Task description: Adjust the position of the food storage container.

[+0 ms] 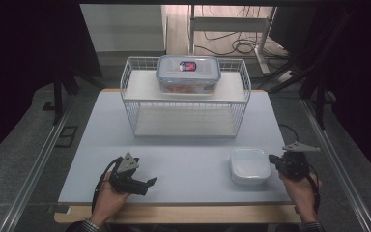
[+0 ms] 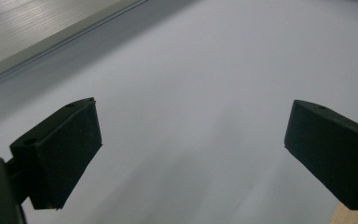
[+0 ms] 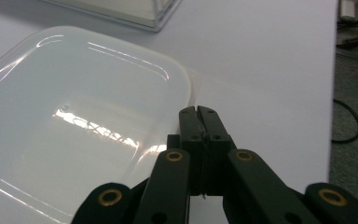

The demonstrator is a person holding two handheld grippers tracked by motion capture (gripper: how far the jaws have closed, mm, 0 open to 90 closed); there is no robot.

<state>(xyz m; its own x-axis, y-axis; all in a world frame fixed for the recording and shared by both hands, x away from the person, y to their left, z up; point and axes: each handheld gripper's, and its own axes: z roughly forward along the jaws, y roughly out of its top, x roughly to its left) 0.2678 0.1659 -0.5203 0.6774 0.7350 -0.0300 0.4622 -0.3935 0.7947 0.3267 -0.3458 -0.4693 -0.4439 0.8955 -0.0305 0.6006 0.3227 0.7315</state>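
Observation:
A white square container with a glossy translucent lid [image 1: 249, 165] [image 3: 79, 126] sits on the pale table [image 1: 188, 159] at the front right. My right gripper [image 1: 273, 160] [image 3: 197, 111] is shut, pads pressed together with nothing seen between them. Its tips sit at the container's right rim, over the lid's edge; whether they touch it I cannot tell. My left gripper [image 1: 147, 186] [image 2: 191, 144] is held low over the bare front left of the table, jaws wide open with nothing between them.
A white wire rack [image 1: 185, 99] stands at the back middle of the table. On its upper shelf rests a clear box with a blue-rimmed lid [image 1: 188, 72]. The table's wooden front edge [image 1: 174, 212] runs below both hands. Cables lie on the floor [image 3: 349, 121] to the right.

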